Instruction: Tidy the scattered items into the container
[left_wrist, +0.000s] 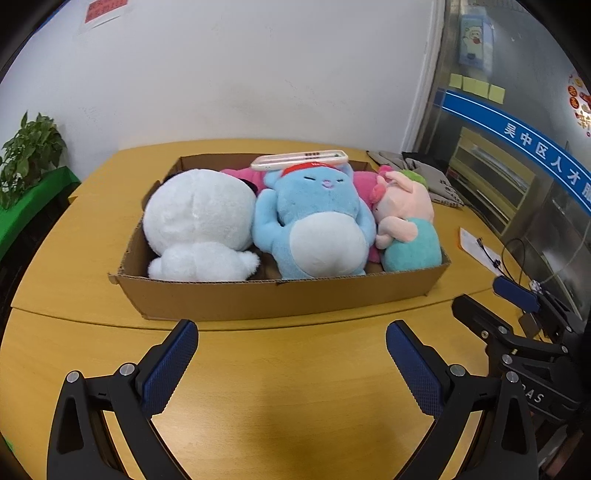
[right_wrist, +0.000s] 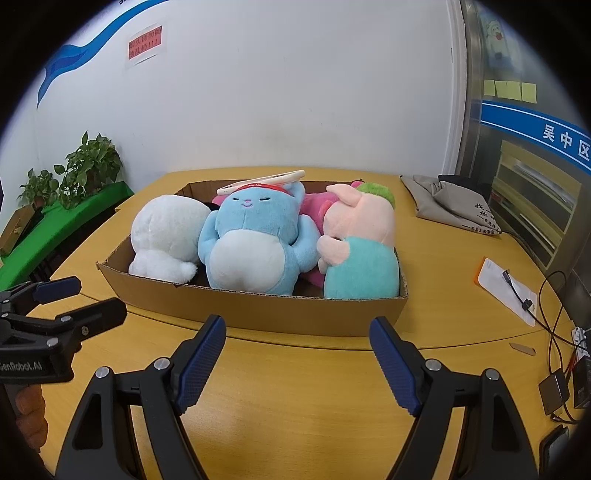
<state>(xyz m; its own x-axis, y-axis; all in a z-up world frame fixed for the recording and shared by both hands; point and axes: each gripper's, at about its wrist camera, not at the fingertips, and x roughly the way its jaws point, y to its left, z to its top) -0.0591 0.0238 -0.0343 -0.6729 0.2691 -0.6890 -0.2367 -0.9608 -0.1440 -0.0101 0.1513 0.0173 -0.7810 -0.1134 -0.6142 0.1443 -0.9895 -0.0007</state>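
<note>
Hovering over the bare yellow table (left_wrist: 295, 424), the left gripper (left_wrist: 291, 332) is standing with its jaws spread wide and nothing between its blue pads (left_wrist: 170, 365). The right gripper (right_wrist: 297, 328) is doing likewise beside it, released and empty, its pads also parted over bare tabletop.

Directly ahead of both grippers, just beyond their fingertips, the cardboard box (left_wrist: 280, 299) is sitting on the table with its near wall facing them. Inside it, four soft toys are lying packed side by side. The white plush (left_wrist: 199, 229) is occupying the end ahead and to the left. The blue plush (left_wrist: 317, 225) is lying in the middle on its back, touching the white one. The pig plush (left_wrist: 406, 225) in a teal outfit is pressing against the blue one's other side. A pink plush (left_wrist: 364, 184) is showing partly behind and under them. A flat pale case (left_wrist: 299, 160) is resting tilted on top of the blue plush's head, at the far side of the box.

A grey cloth bag (right_wrist: 454, 203) is lying farther off to the right.
</note>
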